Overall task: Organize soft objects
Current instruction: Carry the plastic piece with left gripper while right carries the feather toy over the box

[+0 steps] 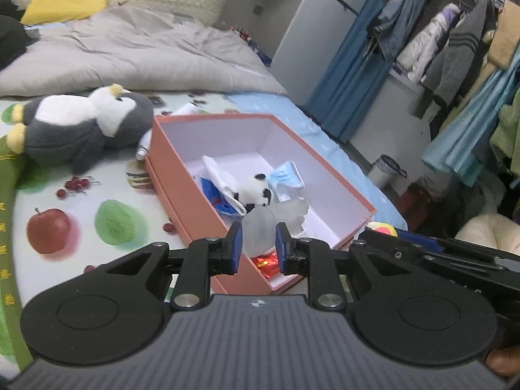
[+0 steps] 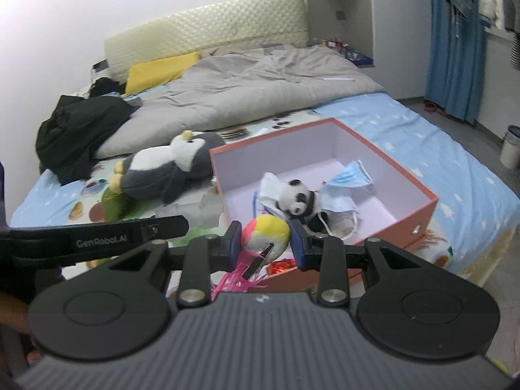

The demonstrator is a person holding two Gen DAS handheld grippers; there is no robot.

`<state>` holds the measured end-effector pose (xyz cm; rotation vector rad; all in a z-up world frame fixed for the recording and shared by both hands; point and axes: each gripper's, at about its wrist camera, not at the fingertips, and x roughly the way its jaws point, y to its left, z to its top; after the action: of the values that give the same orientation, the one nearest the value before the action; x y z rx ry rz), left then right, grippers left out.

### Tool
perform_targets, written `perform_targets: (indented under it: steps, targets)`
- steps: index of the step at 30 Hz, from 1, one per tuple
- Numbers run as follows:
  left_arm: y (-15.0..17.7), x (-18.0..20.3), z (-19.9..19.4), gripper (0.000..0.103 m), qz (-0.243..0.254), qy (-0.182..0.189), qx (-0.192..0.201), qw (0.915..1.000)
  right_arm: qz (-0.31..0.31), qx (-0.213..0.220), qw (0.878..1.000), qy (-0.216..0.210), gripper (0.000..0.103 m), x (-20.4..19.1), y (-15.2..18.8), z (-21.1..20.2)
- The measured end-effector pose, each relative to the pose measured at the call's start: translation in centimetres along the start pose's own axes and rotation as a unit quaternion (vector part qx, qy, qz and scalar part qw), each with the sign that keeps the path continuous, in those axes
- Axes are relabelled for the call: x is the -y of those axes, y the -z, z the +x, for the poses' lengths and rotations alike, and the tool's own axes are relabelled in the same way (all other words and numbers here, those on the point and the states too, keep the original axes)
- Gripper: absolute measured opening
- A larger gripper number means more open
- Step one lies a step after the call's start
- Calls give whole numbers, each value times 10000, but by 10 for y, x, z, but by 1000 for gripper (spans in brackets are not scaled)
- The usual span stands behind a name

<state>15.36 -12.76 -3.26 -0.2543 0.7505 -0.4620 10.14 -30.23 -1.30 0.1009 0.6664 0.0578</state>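
My left gripper is shut on a frosted, translucent soft piece, held over the near end of a salmon box. Shut on a pink, yellow and white plush ball with pink strands hanging under it, my right gripper hovers at the near corner of the same box. Inside lie a small panda plush, blue face masks, a white mask and a red foil wrapper. A grey and white penguin plush lies on the bed left of the box.
A crumpled grey duvet, a yellow pillow and black clothes fill the far part of the bed. A white tube lies by the box's far left corner. Hanging clothes and a small bin stand right of the bed.
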Motion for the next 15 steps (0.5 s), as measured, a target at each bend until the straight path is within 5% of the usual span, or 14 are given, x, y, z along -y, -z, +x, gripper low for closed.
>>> perform_targets:
  steps: [15]
  targets:
    - [-60, 5, 120, 25, 166, -112, -570, 9982, 298, -349, 9989, 44, 35, 60, -35, 91]
